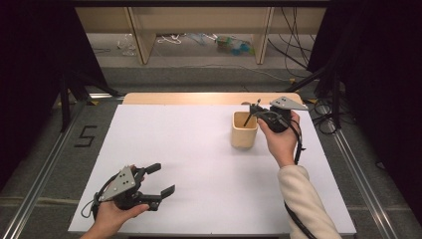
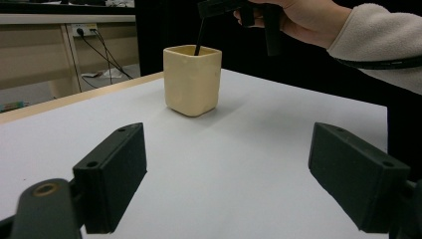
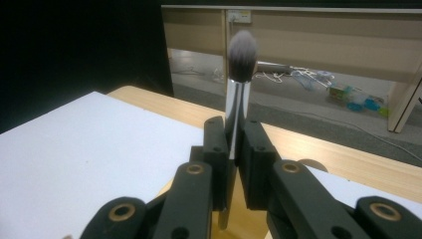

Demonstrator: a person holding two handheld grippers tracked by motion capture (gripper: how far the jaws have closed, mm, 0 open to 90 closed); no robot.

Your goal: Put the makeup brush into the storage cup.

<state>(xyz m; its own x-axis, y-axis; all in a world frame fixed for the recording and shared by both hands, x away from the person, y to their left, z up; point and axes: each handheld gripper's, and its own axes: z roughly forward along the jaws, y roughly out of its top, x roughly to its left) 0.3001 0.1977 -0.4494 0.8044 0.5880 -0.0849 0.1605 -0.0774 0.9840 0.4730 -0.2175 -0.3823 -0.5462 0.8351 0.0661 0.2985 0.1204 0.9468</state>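
A cream square cup (image 1: 244,130) stands on the white board (image 1: 189,149), right of centre and toward the far side. My right gripper (image 1: 257,108) hovers just above the cup's far right corner, shut on a makeup brush (image 3: 242,55). The brush has a silver ferrule and grey bristles that point up, and its black handle (image 1: 248,118) slants down into the cup. My left gripper (image 1: 161,179) rests near the front left of the board, open and holding nothing. In the left gripper view, the cup (image 2: 192,79) stands well beyond the spread jaws, with the handle (image 2: 200,40) sticking out of it.
The board lies on a wooden table whose far edge (image 1: 199,98) shows as a light strip. Metal rails (image 1: 45,174) run along both sides on the floor, and a "5" mark (image 1: 85,135) sits on the left. Cables and small items (image 1: 234,45) lie under a far shelf.
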